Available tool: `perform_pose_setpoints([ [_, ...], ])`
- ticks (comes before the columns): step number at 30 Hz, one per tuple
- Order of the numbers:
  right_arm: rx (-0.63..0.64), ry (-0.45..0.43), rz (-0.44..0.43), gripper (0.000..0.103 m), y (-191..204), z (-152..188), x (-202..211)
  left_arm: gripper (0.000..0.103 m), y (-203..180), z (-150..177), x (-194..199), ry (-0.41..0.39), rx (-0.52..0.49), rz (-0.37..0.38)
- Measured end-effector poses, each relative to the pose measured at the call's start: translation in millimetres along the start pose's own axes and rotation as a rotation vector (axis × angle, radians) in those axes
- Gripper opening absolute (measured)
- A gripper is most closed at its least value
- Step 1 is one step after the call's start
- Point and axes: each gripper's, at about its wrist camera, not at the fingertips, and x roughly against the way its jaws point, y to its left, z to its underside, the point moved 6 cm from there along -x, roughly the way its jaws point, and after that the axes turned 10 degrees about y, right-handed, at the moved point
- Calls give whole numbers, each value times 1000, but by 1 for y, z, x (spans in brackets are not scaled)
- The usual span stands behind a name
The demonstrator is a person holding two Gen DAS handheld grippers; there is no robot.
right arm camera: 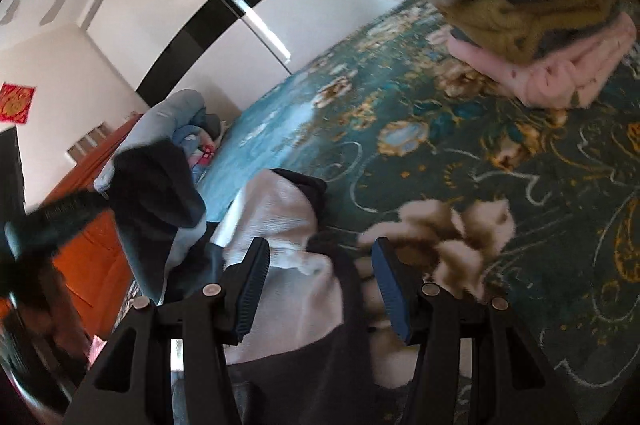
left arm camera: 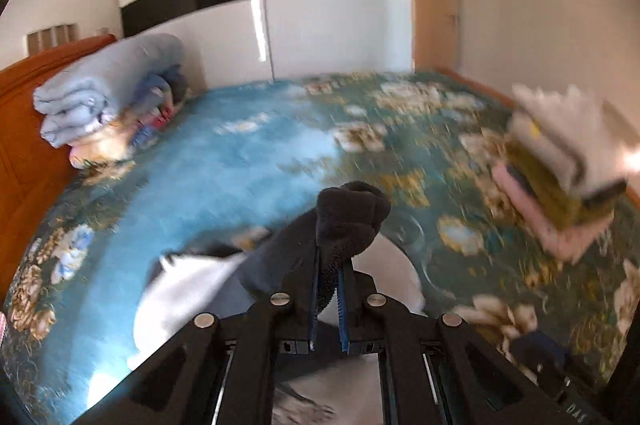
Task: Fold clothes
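A dark grey and white garment (left arm camera: 192, 285) lies on the floral blue-green bedspread (left arm camera: 248, 161). My left gripper (left arm camera: 330, 265) is shut on a bunched dark edge of that garment (left arm camera: 352, 213) and holds it up above the bed. In the right wrist view the same garment (right arm camera: 280, 225) lies right in front of my right gripper (right arm camera: 320, 265), which is open and over its white and dark folds. The left gripper with its dark cloth (right arm camera: 152, 181) shows at the left of that view.
A stack of folded clothes (left arm camera: 560, 161), white, olive and pink, sits on the bed at the right; it also shows in the right wrist view (right arm camera: 532, 21). A folded light blue blanket pile (left arm camera: 104, 93) lies against the wooden headboard (left arm camera: 20, 153). A white wardrobe (left arm camera: 320, 17) stands behind.
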Motion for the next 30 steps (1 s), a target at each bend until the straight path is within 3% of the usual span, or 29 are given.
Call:
perform_pose_setpoints([
  [7, -35, 18, 5, 55, -14, -1, -4, 10, -40, 55, -44, 159, -20, 18],
  [9, -31, 26, 9, 55, -14, 0, -6, 15, -40, 62, -50, 188, -7, 28],
  [10, -28, 29, 11, 55, -14, 0, -7, 27, -39, 63, -51, 201, 1, 38],
  [11, -25, 32, 14, 55, -14, 0, -8, 50, -38, 65, -51, 209, 12, 62],
  [12, -22, 34, 17, 55, -14, 0, -9, 62, -36, 66, -50, 216, 25, 89],
  [13, -20, 35, 19, 55, -14, 1, -10, 70, -35, 68, -48, 223, 37, 117],
  [16, -13, 37, 19, 55, -13, 1, -9, 70, -23, 74, -35, 214, 53, 176],
  [20, 13, 74, -65, 55, -2, 3, -11, 71, 22, 81, -16, 187, 87, 193],
  [24, 67, 165, -199, 59, 31, 10, -27, 72, 105, 92, -13, 174, 182, 61],
  [27, 117, 220, -227, 62, 58, 13, -48, 72, 157, 102, -17, 182, 277, 19],
  [30, 122, 255, -166, 62, 71, 11, -73, 72, 196, 112, -20, 183, 359, 23],
])
